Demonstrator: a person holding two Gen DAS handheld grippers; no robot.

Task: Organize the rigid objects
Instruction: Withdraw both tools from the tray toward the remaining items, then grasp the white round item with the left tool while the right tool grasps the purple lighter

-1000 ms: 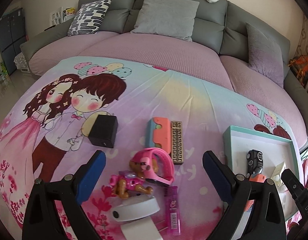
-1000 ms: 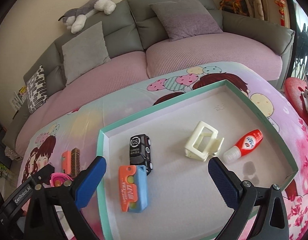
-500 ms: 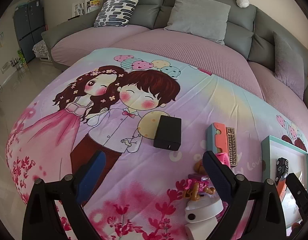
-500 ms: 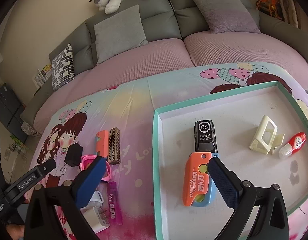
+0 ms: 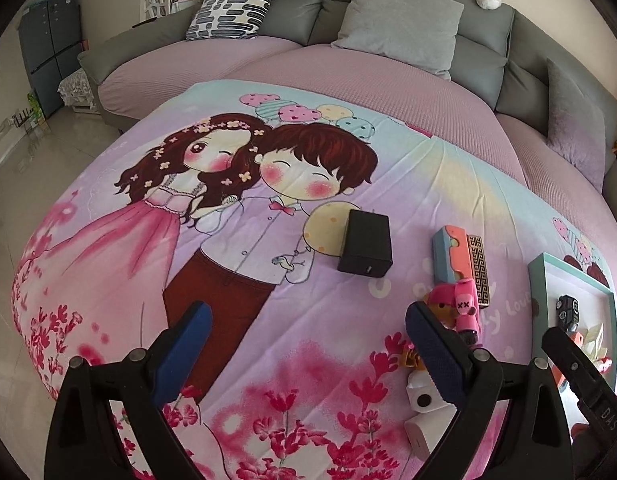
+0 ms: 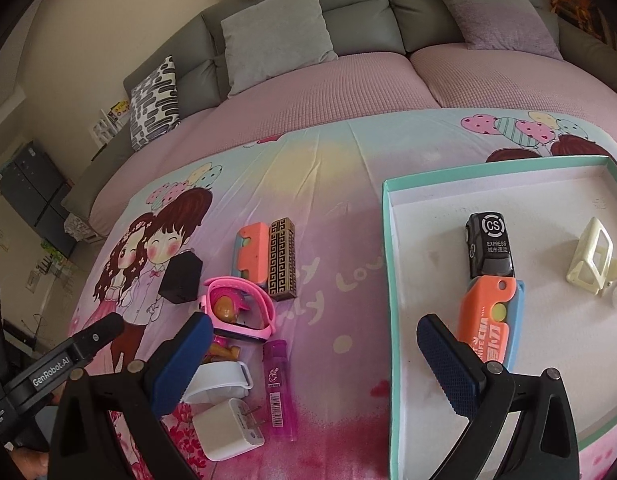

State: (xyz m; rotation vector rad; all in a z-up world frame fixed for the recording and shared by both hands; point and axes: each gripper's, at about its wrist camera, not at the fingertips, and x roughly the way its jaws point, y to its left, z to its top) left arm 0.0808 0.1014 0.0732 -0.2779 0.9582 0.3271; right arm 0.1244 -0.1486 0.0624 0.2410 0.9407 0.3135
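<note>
Both the left tool (image 5: 306, 336) and the right tool (image 6: 314, 346) are spread wide and empty above the cartoon-print counter (image 6: 328, 184), where a black charger (image 5: 365, 249) lies loose left of the teal tray (image 6: 392, 280) holding a toy car (image 6: 488, 246).

Claw finger (image 5: 440, 356) hides most of white strap (image 5: 424, 398)

Home living room: sofa (image 5: 388, 60), cushions (image 6: 274, 36)

Bare sheet (image 6: 340, 248) separates toy pile (image 6: 236, 312) from seemingly half-empty tray (image 6: 392, 280).
</note>
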